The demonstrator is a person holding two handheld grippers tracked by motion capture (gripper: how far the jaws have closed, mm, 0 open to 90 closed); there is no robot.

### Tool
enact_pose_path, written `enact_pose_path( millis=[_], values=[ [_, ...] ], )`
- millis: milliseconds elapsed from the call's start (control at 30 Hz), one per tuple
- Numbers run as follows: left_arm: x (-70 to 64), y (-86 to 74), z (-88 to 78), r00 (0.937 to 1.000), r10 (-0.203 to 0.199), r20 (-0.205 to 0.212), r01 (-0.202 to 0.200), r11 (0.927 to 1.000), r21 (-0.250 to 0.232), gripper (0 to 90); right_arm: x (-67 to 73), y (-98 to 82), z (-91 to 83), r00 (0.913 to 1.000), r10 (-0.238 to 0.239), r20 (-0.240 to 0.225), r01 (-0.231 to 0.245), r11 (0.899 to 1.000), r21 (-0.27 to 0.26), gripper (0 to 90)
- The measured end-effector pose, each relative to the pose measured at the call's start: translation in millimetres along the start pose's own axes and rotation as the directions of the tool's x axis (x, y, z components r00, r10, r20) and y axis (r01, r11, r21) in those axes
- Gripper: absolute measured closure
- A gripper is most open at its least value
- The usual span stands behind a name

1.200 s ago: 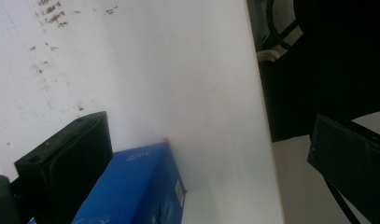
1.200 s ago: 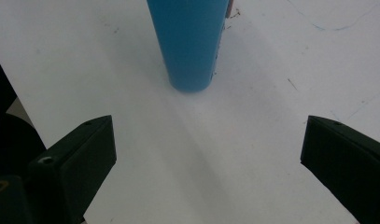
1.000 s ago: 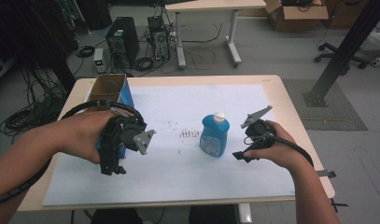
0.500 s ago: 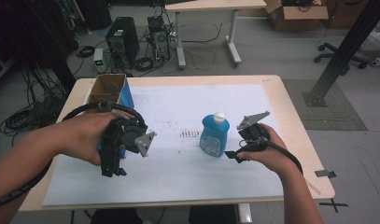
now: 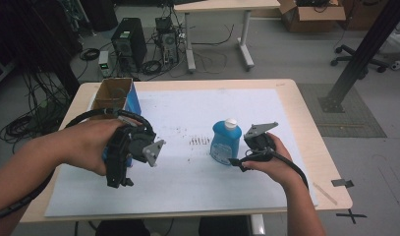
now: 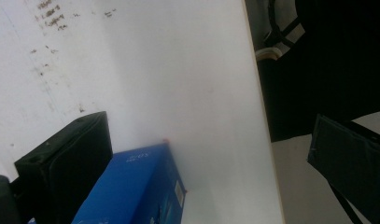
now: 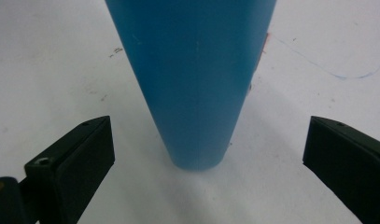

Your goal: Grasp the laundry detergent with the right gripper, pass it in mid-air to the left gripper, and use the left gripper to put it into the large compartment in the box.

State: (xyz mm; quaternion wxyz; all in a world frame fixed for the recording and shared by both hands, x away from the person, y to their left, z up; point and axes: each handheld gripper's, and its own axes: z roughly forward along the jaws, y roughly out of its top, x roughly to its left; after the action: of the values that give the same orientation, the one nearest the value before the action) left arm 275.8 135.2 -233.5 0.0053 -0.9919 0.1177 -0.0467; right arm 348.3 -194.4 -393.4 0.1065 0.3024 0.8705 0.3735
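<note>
On the table [image 5: 305,128] lay a white paper sheet [image 5: 187,113], and near its middle, a little toward 3 o'clock, a blue bottle [image 5: 225,143] with a white cap [image 5: 230,123] stood upright. The right gripper [image 5: 235,162] was held low just beside the bottle, at its 4 o'clock side, pointing toward 9 o'clock. In the right gripper view its two black jaws were spread wide, one on each side of the bottle's base [image 7: 197,93], and neither of them touched the blue wall.

The left gripper [image 5: 120,183] was well apart from the bottle, at about 9 o'clock from it, and pointed down toward 6 o'clock. A blue box [image 5: 130,105] with an open brown inside stood at 12 o'clock from this gripper, near the far left corner of the sheet. In the left gripper view the jaws also stood wide open; the blue box [image 6: 141,186] was just beside the left jaw, but I could not tell if they touched. Some small dark marks [image 5: 199,141] were on the paper between the two grippers.
</note>
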Motion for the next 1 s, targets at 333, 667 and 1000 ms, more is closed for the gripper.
enact_pose_path(
  millis=[333,667,1000],
  values=[
    [0.6,1.2,3.2,1.0000,-0.003,0.007,0.003,1.0000,0.004,0.2,-0.4,-4.9,12.0,0.9997,0.024,0.009,-0.024,0.998,-0.061,1.9],
    [3.0,4.5,4.6,1.0000,-0.001,0.003,0.001,1.0000,-0.003,0.2,1.1,-8.5,16.7,0.9994,0.027,0.020,-0.025,0.996,-0.088,1.7],
    [3.1,7.3,5.4,1.0000,-0.002,0.008,0.002,1.0000,-0.001,0.2,3.2,-8.3,21.9,0.9994,0.032,0.014,-0.030,0.993,-0.113,1.5]
  ],
)
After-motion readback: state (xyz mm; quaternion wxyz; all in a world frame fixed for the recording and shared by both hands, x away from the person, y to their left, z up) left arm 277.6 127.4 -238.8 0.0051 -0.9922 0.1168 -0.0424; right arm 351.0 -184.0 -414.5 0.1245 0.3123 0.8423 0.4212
